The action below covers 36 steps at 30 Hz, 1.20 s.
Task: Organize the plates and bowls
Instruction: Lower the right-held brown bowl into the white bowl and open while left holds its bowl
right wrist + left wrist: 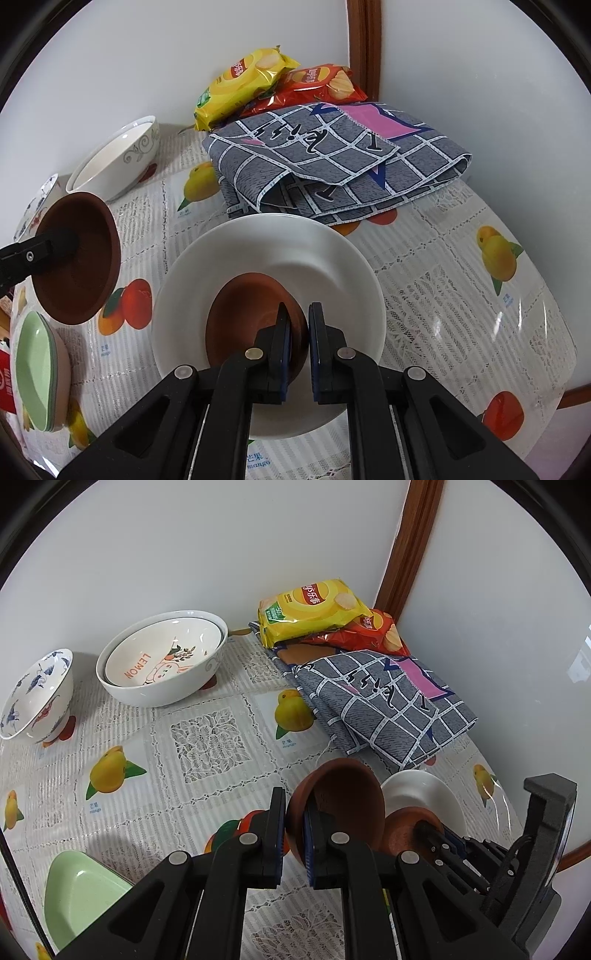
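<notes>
Over the white plate [332, 258], the right gripper [298, 332] pinches the rim of a brown bowl [243, 310] resting in it; left of the plate, the left gripper [295, 830] grips another brown bowl [340, 794] aloft. Both look rigid, smooth and breakable, so rim holds suit them.

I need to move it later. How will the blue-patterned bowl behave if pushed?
The blue-patterned bowl stands on a narrow foot under a wide flare, so a push at the rim would probably tip it. It looks like glazed porcelain: likely slippery, and apt to chip.
</notes>
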Available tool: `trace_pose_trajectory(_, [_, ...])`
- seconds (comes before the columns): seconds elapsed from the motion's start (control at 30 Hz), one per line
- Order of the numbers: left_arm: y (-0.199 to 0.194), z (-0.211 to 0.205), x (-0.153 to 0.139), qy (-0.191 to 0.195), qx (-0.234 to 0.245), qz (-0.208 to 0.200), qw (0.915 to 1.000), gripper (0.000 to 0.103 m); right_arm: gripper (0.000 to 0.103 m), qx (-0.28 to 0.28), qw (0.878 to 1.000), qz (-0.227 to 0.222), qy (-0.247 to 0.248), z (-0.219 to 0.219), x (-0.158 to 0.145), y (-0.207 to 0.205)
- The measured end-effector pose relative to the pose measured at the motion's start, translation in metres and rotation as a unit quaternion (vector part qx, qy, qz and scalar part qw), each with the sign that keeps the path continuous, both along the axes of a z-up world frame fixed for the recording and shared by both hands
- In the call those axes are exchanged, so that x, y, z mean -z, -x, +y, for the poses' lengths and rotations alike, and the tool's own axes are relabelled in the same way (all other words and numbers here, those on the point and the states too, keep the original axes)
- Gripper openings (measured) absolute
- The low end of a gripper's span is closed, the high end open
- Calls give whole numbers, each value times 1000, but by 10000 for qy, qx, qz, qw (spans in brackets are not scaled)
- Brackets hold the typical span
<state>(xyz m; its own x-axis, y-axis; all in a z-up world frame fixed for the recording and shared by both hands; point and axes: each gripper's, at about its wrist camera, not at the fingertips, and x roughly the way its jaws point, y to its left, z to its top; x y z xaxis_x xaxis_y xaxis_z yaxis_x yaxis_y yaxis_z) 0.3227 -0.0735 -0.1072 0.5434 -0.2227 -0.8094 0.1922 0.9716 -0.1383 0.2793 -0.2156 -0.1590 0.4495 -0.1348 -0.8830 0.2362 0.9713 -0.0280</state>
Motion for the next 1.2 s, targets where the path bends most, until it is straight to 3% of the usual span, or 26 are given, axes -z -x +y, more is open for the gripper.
trace_pose_trajectory(0.6, [-2, 4, -2, 51, -60, 15, 10000, 9, 11, -198, 9978, 107, 617, 10, 7, -5])
trace_pose_trajectory(0.77, [-2, 5, -2, 54, -69, 31, 10000, 9, 21, -351, 9946, 178, 961, 18, 10, -6])
trace_pose_trajectory(0.87, [-2, 5, -2, 56, -74, 20, 10000, 9, 33, -328, 9925, 121, 1173, 19, 7, -5])
trace_pose_trajectory(1.07, [-2, 5, -2, 61, -77, 13, 10000, 9, 36, -241, 9948, -66, 983, 12, -4, -2])
trace_pose_trajectory(1.2, [-2, 5, -3, 69, -83, 7, 9999, 9, 36, -60, 9977, -301, 607, 1, -19, 5])
